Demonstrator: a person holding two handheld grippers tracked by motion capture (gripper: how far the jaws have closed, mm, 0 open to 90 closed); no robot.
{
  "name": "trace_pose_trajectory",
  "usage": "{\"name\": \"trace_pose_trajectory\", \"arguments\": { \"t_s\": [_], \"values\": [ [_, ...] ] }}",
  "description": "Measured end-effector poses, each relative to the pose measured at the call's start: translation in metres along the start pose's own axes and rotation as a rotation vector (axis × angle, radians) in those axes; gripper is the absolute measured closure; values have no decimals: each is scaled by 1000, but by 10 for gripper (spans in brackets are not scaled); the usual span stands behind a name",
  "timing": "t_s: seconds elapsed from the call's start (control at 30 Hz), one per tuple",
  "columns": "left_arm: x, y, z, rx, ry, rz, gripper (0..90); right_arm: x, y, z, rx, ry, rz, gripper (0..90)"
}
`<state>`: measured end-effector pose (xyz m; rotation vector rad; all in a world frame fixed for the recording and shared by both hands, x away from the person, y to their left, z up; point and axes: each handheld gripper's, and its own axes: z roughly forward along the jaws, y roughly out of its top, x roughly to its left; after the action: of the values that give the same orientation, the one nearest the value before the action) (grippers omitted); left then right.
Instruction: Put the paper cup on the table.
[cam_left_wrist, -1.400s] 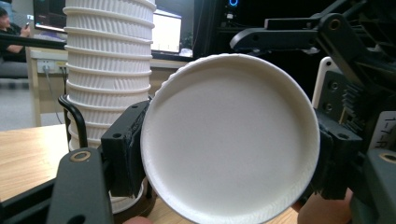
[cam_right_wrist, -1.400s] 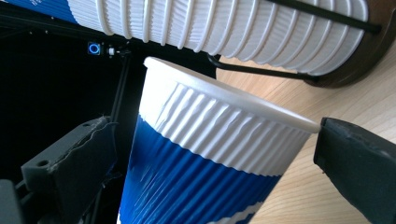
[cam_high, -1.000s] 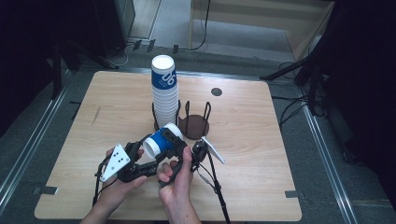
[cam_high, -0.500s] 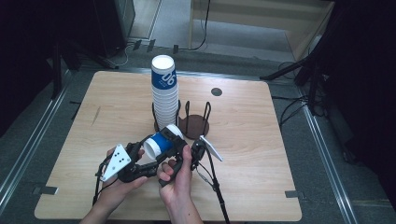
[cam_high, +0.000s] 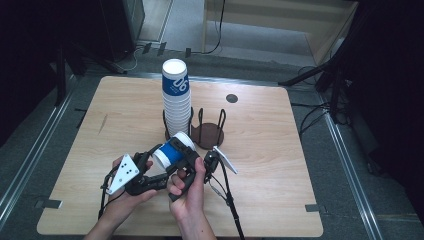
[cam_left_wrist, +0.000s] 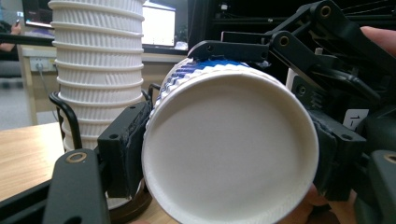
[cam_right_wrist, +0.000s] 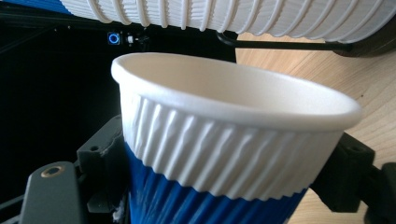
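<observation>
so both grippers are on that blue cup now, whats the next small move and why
Probably let the left gripper open. Its jaws and those of the right gripper, which have just been closing, both pinch the same blue cup, held on its side in front of the cup stack. One grip should let go before the cup can be carried to the empty holder.

The high view looks forward and down on the whole desk (cam_high: 280, 165) from above the person's side. Each hand-held gripper's view sits very close to the blue-and-white paper cup (cam_left_wrist: 229, 149), one facing its base, the other its rim. All three share the cup stack (cam_high: 176, 100).
</observation>
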<state>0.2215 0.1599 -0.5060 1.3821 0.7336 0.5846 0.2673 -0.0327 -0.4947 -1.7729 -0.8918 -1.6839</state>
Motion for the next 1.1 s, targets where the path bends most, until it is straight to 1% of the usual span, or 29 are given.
{"name": "trace_pose_trajectory", "arguments": {
  "t_s": [0.03,0.07,0.13,0.17,0.2,0.23,0.27,0.3,0.37,0.4,0.43,0.47,0.53,0.63,0.67,0.7,0.73,0.77,0.8,0.9,0.97,1.0,1.03,1.07,1.1],
  "values": [
    [0,0,0,0,0,0,250,0,0,0,0,0,0,192],
    [1,2,-1,-11,9,-7,225,-1,1,0,-2,-3,-1,195],
    [3,4,-3,-11,9,-27,143,-3,1,0,-7,4,-13,197],
    [4,4,-3,-10,13,-29,122,-3,2,0,-6,7,-14,198],
    [5,5,-4,-3,20,-34,120,-2,2,-1,-9,10,-12,198],
    [6,5,-4,6,25,-40,100,-2,3,-2,-17,18,-20,199],
    [6,5,-4,6,25,-40,81,-2,4,-2,-21,17,-17,199],
    [7,5,-5,16,19,-53,71,-2,6,-3,-31,16,-31,200],
    [6,5,-5,23,14,-59,13,-2,8,-3,-47,15,-38,201],
    [6,5,-4,26,9,-67,13,-2,9,-3,-50,13,-39,201],
    [5,5,-4,33,6,-70,13,-2,10,-4,-58,11,-52,202],
    [5,5,-4,41,7,-66,12,-3,11,-4,-66,5,-65,202],
    [6,5,-4,58,10,-78,12,-3,13,-5,-77,-12,-82,204],
    [7,4,-4,74,17,-82,12,-4,16,-7,-99,-29,-125,206],
    [7,4,-4,74,17,-82,12,-4,16,-7,-99,-29,-125,206],
    [8,4,-4,75,22,-83,12,-3,17,-9,-117,-36,-163,207],
    [9,3,-5,79,25,-84,12,-2,18,-11,-123,-39,-182,207],
    [9,3,-5,79,25,-84,12,-2,18,-11,-123,-39,-182,207],
    [10,2,-4,78,31,-90,12,-2,19,-13,-134,-48,-226,207],
    [11,1,-4,88,37,-92,12,-2,21,-15,-152,-71,-283,208],
    [12,1,-4,89,37,-94,12,-2,22,-17,-167,-103,-325,208],
    [12,0,-5,94,38,-92,12,-2,23,-18,-178,-108,-354,208],
    [12,0,-5,94,38,-92,12,-2,23,-18,-178,-108,-354,208],
    [13,0,-5,92,39,-92,12,-2,25,-20,-201,-129,-408,208],
    [13,0,-5,95,38,-92,12,-1,26,-22,-208,-137,-425,208]
  ]
}}
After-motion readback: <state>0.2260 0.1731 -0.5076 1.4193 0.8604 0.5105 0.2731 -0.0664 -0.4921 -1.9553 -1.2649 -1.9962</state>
